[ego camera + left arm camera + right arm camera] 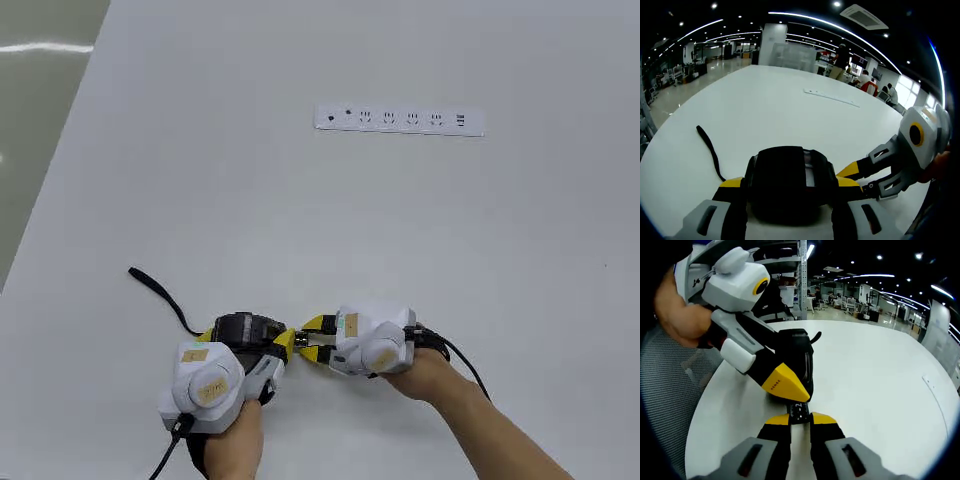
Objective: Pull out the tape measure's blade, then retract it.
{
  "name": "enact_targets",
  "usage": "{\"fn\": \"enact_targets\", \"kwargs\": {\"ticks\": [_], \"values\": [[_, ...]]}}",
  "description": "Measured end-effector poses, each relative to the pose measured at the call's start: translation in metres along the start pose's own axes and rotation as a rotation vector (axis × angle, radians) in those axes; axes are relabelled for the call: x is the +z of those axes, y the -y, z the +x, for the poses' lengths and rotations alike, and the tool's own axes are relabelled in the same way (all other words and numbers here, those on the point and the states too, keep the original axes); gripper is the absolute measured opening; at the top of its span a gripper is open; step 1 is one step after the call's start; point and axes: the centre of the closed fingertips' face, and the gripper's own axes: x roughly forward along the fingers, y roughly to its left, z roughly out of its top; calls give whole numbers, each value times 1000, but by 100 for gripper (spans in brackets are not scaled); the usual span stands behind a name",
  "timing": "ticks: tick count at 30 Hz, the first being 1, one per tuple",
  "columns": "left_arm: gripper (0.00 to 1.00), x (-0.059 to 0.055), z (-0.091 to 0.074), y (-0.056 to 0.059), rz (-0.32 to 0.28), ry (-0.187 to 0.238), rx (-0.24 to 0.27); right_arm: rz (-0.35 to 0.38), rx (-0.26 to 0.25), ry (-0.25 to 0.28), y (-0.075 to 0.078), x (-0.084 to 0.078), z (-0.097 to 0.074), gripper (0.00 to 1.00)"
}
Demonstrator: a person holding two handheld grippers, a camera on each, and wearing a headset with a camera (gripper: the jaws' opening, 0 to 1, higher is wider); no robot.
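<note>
The left gripper (pixel 790 186) has its two yellow-tipped jaws closed on the sides of the tape measure (pixel 787 177), a black case that sits between them and rests on the white table (pixel 300 210). Just beside this case, on its right, the right gripper (pixel 800 419) points toward it, and its jaws are pressed together on the end of the blade (pixel 798 411). Only a very short piece of blade is out of the case, with a printed number 2 on it. In the head view the tips of both grippers are almost touching, and each gripper is held by a hand of the person, the left hand (pixel 235 440) and the right hand (pixel 425 375), at the near edge of the table. From the far left side of the case a black wrist strap (pixel 160 290) lies curved on the table. Well apart, far ahead of both grippers, a white power strip (pixel 400 120) lies flat on the table.
</note>
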Motion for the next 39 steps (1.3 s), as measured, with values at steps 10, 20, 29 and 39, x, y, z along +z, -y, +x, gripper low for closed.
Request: {"fn": "enact_targets", "kwargs": {"ticks": [10,20,29,39], "values": [[66,0,0,1,0,0,-5,-12,2,15,-3,7,10,12],[67,-1,1,1,14,0,-4,-17,-1,14,-3,7,10,13],[69,1,1,1,17,8,-9,5,-8,15,-3,7,9,14],[69,0,2,2,27,-11,-25,20,-21,9,1,1,1,17]]}}
